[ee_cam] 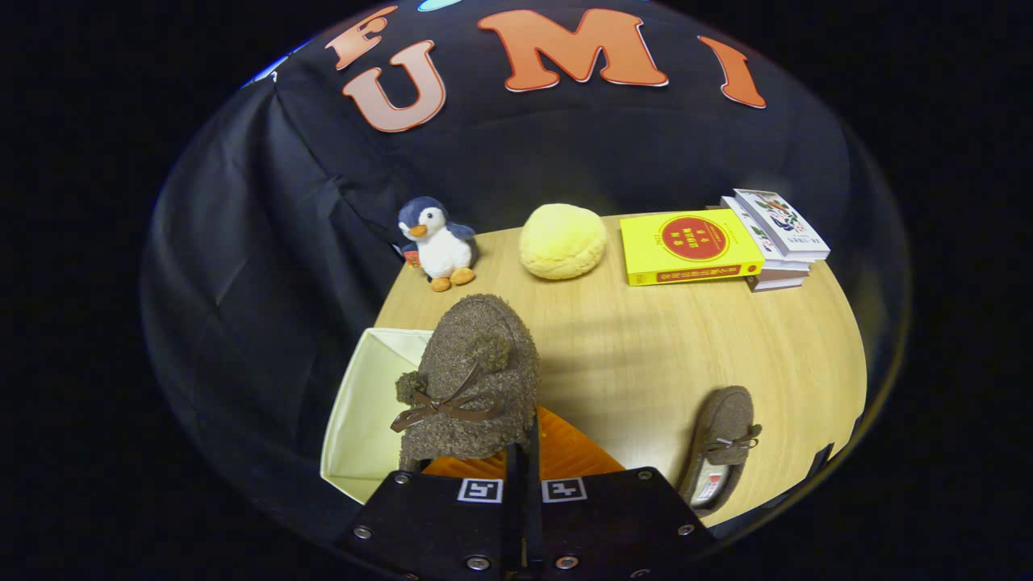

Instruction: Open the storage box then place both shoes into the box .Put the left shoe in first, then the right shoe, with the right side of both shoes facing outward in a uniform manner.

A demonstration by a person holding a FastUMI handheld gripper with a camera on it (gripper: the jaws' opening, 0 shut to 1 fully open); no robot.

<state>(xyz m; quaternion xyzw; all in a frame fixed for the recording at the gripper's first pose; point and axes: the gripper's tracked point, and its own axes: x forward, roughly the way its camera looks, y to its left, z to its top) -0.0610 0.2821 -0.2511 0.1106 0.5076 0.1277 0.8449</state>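
The gripper (516, 456) is observed with its orange fingers (565, 456) drawn nearly together, clamped on the rear edge of a brown fuzzy shoe (472, 379). The shoe is held toe-forward just ahead of the fingers, its bow and pompoms facing the camera. It is suspended partly over the open storage box (363, 403), whose cream interior lies below and to the left of the fingers. The box is judged already opened. The second shoe (718, 448) rests on the wooden table (662, 347) to the right of the fingers, well apart from the box.

The step in hand is judged to be the placing of the first shoe. Whether the held shoe is the left one cannot be confirmed from this view.

Recommendations: the shoe should be carried further left until it is fully above the box cavity, then lowered before release, so that the box wall is not struck. The shoe should be turned so its right side faces outward. Room should be left beside it for the second shoe.
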